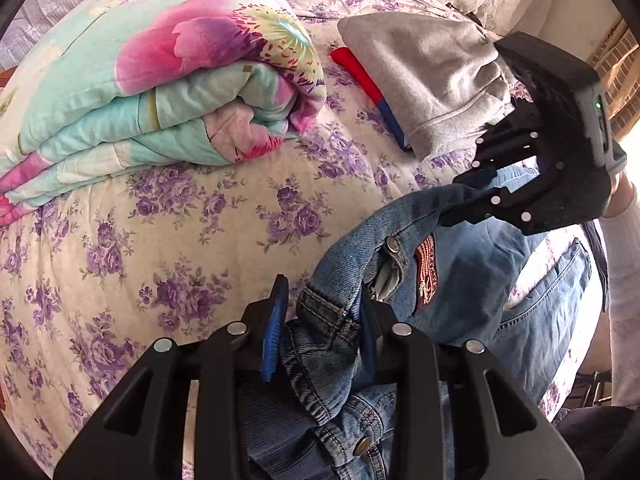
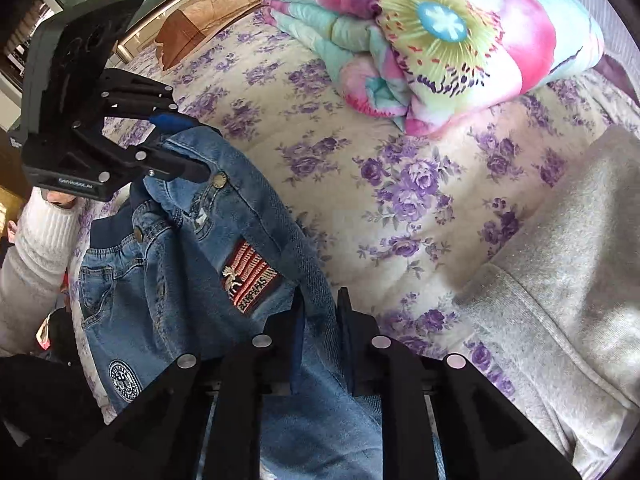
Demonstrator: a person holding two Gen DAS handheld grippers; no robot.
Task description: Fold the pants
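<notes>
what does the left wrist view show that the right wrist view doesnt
Only the left wrist view: a red and blue item tucked under the grey garment.
Only the right wrist view: a round white patch on the jeans, and a wooden headboard.
Both: jeans held by the left gripper and right gripper, the folded floral quilt, the purple-flowered sheet.

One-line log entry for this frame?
stage: lifting jeans | left gripper: shut on jeans | right gripper: shut on jeans | surface: bed
</notes>
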